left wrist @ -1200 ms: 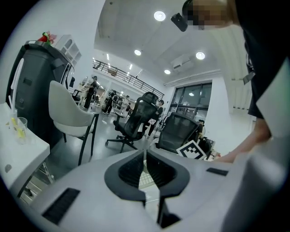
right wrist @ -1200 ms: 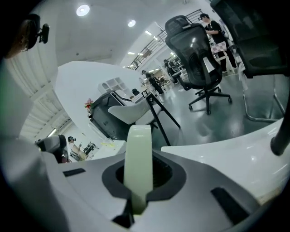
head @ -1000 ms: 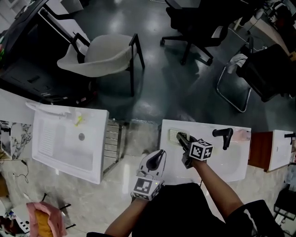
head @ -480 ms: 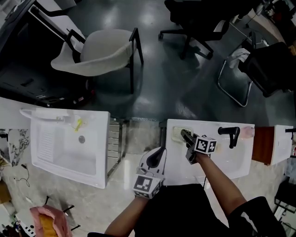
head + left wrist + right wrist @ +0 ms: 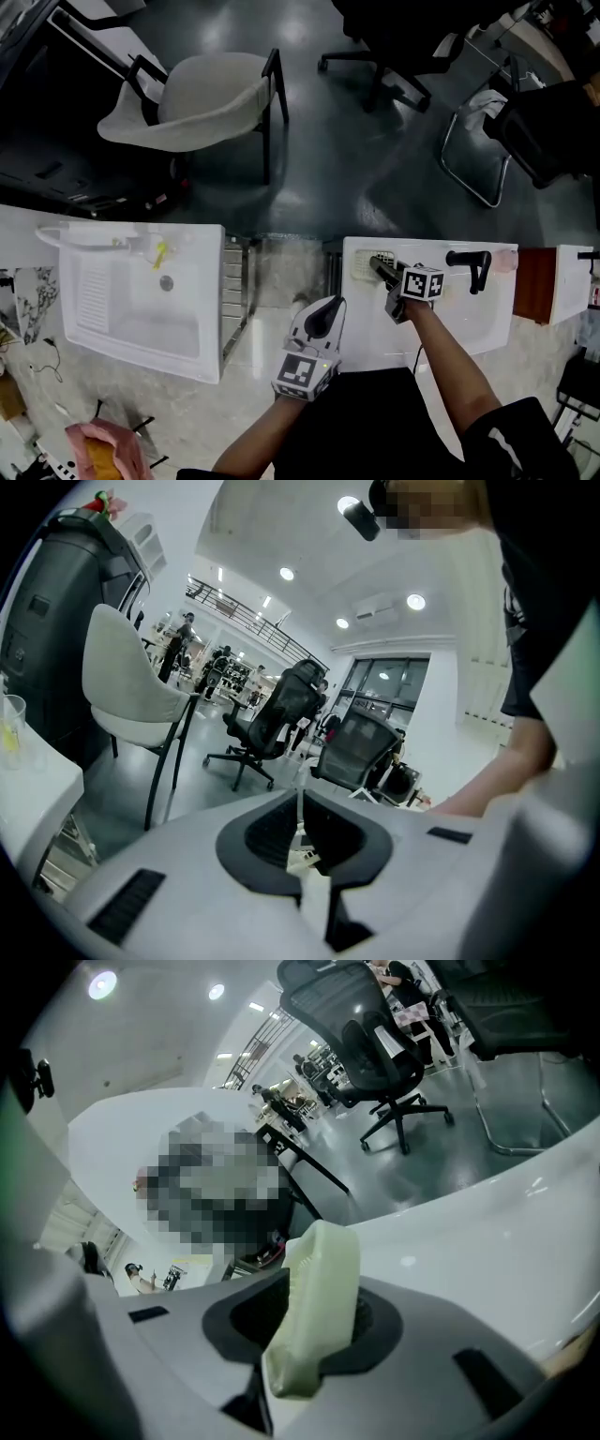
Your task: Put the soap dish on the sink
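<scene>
Your right gripper (image 5: pixel 379 268) reaches over the white sink (image 5: pixel 469 323) in front of you, pointing down at its far left corner. The pale green soap dish (image 5: pixel 364 266) lies there on the flat rim, well apart from the black tap (image 5: pixel 472 266) on the right side. In the right gripper view the dish runs lengthwise between the two jaws. Those jaws have just been opening, and a dark gap shows between the dish and the left pad, so they stand apart around it without clamping.

Your left gripper (image 5: pixel 330 306) hangs at the sink's near left corner, just off its edge. Its jaws are together with nothing between them.

A second white sink (image 5: pixel 141 309) stands well apart on your left, and a grey chair (image 5: pixel 202 98) stands on the dark floor beyond it
</scene>
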`<state>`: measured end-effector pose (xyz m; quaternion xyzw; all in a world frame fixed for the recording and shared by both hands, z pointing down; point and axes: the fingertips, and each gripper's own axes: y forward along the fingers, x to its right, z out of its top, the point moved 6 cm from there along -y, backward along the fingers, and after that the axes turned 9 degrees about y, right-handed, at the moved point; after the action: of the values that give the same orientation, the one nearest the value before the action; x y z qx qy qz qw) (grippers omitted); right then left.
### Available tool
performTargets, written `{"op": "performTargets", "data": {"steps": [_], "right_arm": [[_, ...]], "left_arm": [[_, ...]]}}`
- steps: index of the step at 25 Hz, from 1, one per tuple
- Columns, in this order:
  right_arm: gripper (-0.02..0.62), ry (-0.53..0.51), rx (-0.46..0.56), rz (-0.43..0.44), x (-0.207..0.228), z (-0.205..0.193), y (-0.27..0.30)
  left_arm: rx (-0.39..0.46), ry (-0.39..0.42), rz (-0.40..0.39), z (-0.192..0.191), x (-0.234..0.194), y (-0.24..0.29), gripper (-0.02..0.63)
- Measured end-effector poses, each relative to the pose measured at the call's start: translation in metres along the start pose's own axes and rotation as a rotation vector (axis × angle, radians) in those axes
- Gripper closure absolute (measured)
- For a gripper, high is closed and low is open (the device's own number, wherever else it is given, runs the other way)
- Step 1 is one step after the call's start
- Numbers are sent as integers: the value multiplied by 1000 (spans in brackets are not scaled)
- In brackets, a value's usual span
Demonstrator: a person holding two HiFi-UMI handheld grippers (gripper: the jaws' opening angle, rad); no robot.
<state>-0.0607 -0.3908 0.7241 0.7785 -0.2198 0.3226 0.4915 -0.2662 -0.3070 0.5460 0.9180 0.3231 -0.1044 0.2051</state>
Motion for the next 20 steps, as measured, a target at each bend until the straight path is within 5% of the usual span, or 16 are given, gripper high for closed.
{"op": "performTargets", "data": {"steps": [8, 20], "right_arm": [[446, -43, -46, -79, 5, -5, 4], [379, -154, 1, -318, 19, 12, -4]], "left_arm": [[-5, 76, -33, 7, -9, -7, 583], [18, 128, -54, 15, -25, -15, 581]]}}
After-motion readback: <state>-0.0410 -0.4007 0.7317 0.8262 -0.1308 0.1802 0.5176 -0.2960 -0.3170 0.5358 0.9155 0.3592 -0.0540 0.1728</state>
